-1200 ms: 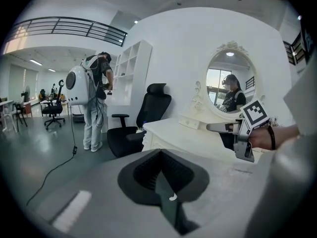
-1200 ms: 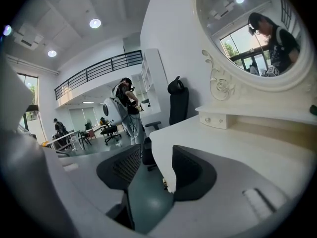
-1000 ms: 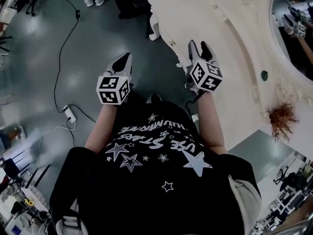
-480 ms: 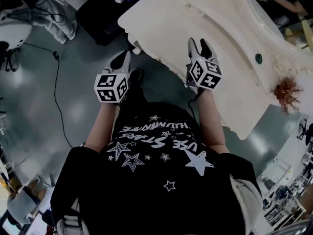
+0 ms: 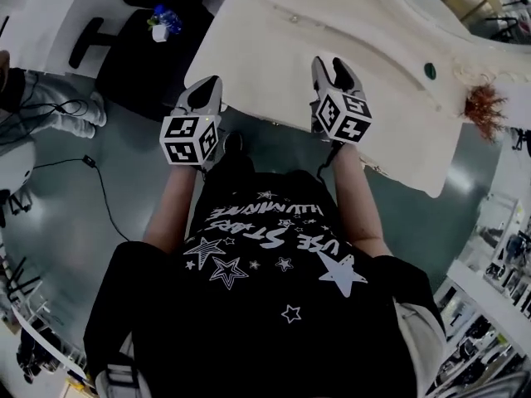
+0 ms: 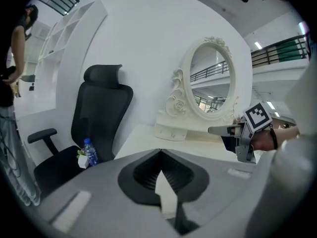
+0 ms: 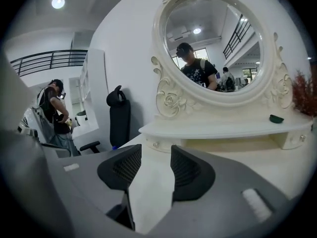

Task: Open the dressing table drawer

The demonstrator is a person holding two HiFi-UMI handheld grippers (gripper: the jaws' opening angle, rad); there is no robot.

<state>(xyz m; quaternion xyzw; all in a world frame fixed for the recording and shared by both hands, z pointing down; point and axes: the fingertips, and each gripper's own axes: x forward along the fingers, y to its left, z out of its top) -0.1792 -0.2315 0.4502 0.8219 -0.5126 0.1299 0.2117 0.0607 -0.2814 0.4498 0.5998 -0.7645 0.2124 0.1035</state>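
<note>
Black office chair (image 5: pixel 153 65) stands leftmost (a bottle (image 5: pixel 163 21) on its seat). Next, the left gripper (image 5: pixel 207 94) hangs at the dressing table (image 5: pixel 274 48) edge, jaws closed tip to tip on nothing. The right gripper (image 5: pixel 329 66) hovers over that table, jaws parted and empty. A small knobbed drawer (image 7: pixel 157 144) under the mirror shelf (image 7: pixel 223 128) looks closed. Nothing is gripped, so I judge all the opening is left.

The worktop (image 5: pixel 274 73) is cream, smooth and satin, like painted wood. The carved frame (image 7: pixel 171 100) has the same finish, set round the glossy glass of the mirror (image 7: pixel 218 48). The left tongs (image 6: pixel 159 155) and right tongs (image 7: pixel 155 157) are matt grey plastic with ribbed black pads (image 7: pixel 121 170). The floor (image 5: pixel 75 247) is smooth grey with a sheen. The chair (image 6: pixel 101 113) looks matt black. The shirt (image 5: pixel 265 305) is black cloth.
</note>
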